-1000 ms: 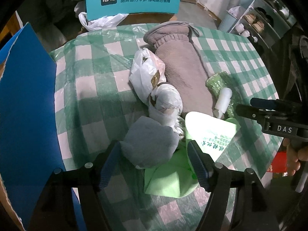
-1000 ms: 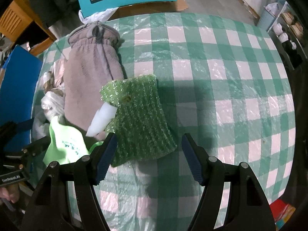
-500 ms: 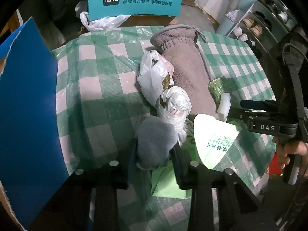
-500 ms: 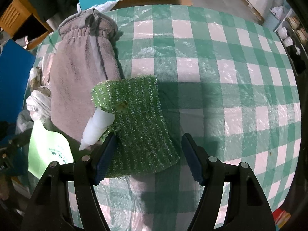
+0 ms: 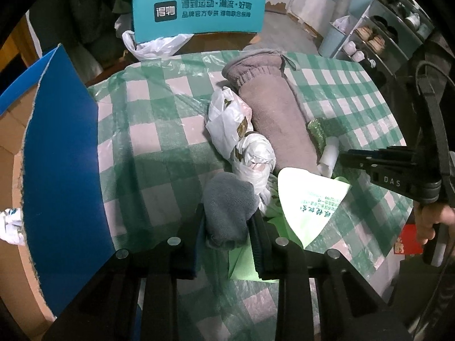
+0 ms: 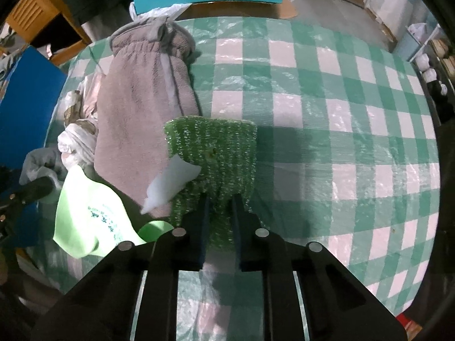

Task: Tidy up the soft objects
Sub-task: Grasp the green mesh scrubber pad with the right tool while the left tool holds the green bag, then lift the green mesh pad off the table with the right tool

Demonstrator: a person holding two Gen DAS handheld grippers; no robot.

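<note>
The left gripper pinches the grey sock; the right gripper, jaws just closed, clamps the green pad's near edge beside the towel.

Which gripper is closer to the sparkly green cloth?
Right. The right gripper has its fingers pinched on the sparkly green cloth. The left gripper is off to the side, squeezing the grey sock.
</note>
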